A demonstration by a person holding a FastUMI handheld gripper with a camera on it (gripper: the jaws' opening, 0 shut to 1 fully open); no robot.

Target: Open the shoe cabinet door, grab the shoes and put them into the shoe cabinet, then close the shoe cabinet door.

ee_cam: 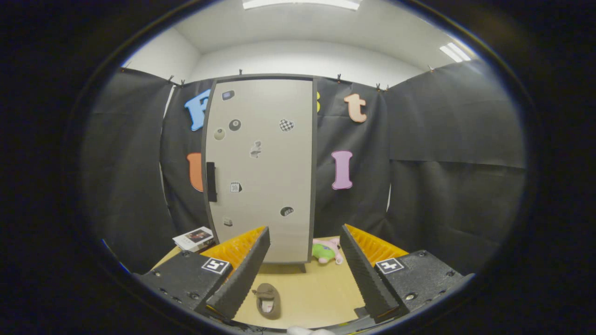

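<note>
The tall pale shoe cabinet (pixel 260 167) stands upright at the far side of the wooden floor board, its door shut, with a dark handle (pixel 211 181) on its left edge and several stickers on the front. A small brown shoe (pixel 268 300) lies on the board between my fingers, nearer the left one, toe pointing toward the cabinet. My gripper (pixel 305 232) is open, well short of the cabinet, with nothing held.
A pink and green plush toy (pixel 327 251) lies at the cabinet's right foot. A small white box (pixel 194 238) rests left of the cabinet base. Black cloth walls close in the booth on all sides. The wooden board (pixel 321 288) is bare to the right of the shoe.
</note>
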